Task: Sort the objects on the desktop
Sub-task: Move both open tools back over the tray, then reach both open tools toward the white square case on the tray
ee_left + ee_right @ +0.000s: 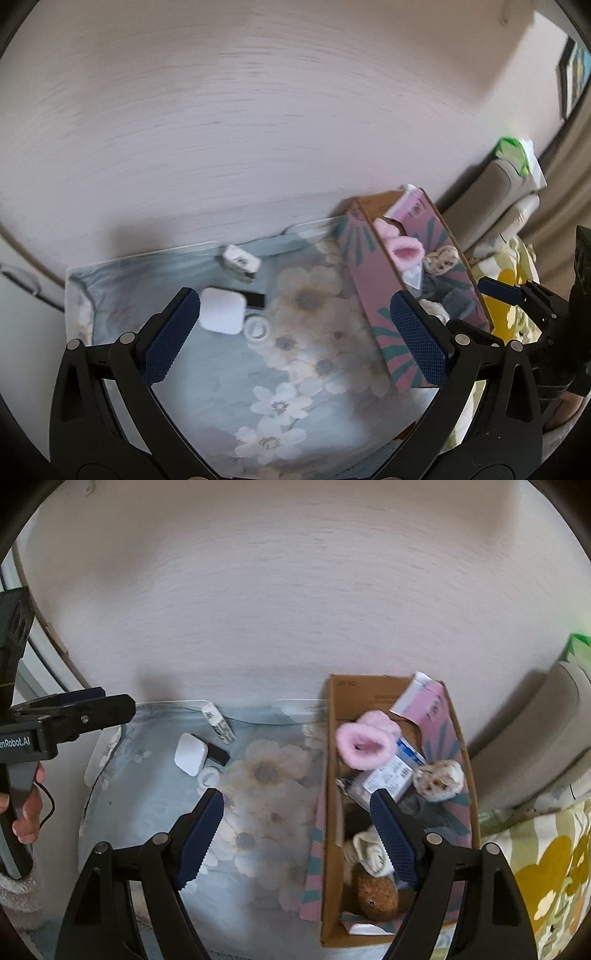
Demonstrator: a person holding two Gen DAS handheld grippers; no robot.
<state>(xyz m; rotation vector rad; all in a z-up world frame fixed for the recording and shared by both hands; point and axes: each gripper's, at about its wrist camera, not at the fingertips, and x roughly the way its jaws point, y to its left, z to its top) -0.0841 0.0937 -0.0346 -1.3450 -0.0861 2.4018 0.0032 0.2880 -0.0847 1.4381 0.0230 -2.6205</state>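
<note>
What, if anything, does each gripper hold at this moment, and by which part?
Nothing is held. The left gripper and right gripper both stand open and empty above the floral mat, beside the cardboard box.

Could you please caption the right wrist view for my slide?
Open right hand-held gripper above floral mat; cardboard box holds pink slipper.

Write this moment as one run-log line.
left hand-held gripper: open, empty | right hand-held gripper: open, empty | white square charger: on floral cloth | cardboard box: holds pink fluffy slipper
</note>
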